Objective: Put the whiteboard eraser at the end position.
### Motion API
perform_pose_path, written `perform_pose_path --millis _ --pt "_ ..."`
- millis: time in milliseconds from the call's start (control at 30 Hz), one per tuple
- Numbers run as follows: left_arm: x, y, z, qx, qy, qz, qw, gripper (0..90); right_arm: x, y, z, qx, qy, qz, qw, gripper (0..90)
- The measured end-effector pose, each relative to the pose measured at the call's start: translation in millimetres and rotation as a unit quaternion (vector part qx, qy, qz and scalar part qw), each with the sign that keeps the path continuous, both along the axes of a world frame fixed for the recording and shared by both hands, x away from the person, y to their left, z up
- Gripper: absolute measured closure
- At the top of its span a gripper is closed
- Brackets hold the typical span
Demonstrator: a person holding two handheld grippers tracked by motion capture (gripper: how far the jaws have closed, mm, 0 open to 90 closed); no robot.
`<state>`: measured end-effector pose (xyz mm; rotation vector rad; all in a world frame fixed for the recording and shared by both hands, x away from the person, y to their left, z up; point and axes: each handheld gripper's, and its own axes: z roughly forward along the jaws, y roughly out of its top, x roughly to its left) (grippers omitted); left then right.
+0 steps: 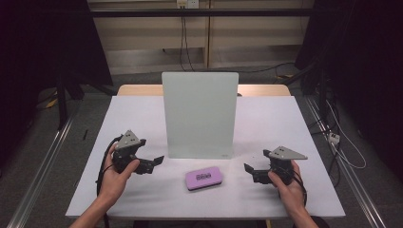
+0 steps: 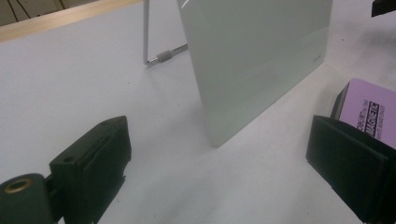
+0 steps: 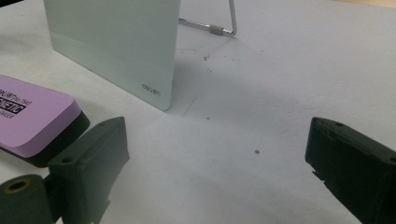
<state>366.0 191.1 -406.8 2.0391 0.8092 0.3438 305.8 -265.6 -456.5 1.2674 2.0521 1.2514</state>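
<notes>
A pale glass board [image 1: 199, 114] stands upright on a wire stand [image 3: 219, 29] in the middle of the white table [image 1: 285, 123]. A purple board eraser [image 1: 205, 178] lies flat just in front of it. My left gripper [image 1: 151, 164] rests on the table left of the eraser, pointing right, open with nothing between its jaws. My right gripper [image 1: 252, 172] rests to the eraser's right, pointing left, also open and holding nothing. In the left gripper view the board [image 2: 252, 51] is ahead and the eraser [image 2: 369, 109] lies behind the right jaw. The right gripper view has the eraser [image 3: 28, 116] at the left.
A wooden tabletop edge [image 1: 138, 89] shows behind the white surface. Metal rails [image 1: 43, 161] run along the floor on both sides, and cables [image 1: 342, 147] lie on the floor at the right. Dark curtains hang at both sides.
</notes>
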Motion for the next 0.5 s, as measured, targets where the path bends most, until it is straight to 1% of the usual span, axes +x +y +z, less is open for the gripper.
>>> perform_pose_path --millis 167,267,333,400,433,500 --pt "-3.5 9.4 -5.0 0.003 0.003 0.012 0.9999 6.6 -0.1 -0.2 -0.2 0.000 0.001 -0.001 1.0000 5.9" --pt "-5.6 14.6 -8.0 -0.002 0.005 0.021 0.9998 6.6 0.0 0.0 -0.2 0.000 0.002 -0.001 1.0000 5.9" --pt "-7.5 18.0 -9.4 0.002 0.003 0.024 0.9997 6.6 0.1 0.2 -0.3 0.000 0.001 -0.001 1.0000 5.9" --pt "-10.0 20.5 -11.3 -0.001 0.003 0.034 0.9994 6.6 0.2 0.3 -0.4 0.000 0.002 -0.001 1.0000 5.9" --pt "-10.8 22.0 -12.0 0.002 0.003 0.035 0.9994 6.5 0.2 0.3 -0.4 0.000 0.002 -0.001 1.0000 5.9" --pt "-13.4 24.7 -14.4 -0.004 0.001 0.042 0.9991 6.5 0.2 0.3 -0.4 0.000 0.002 -0.001 1.0000 5.9"
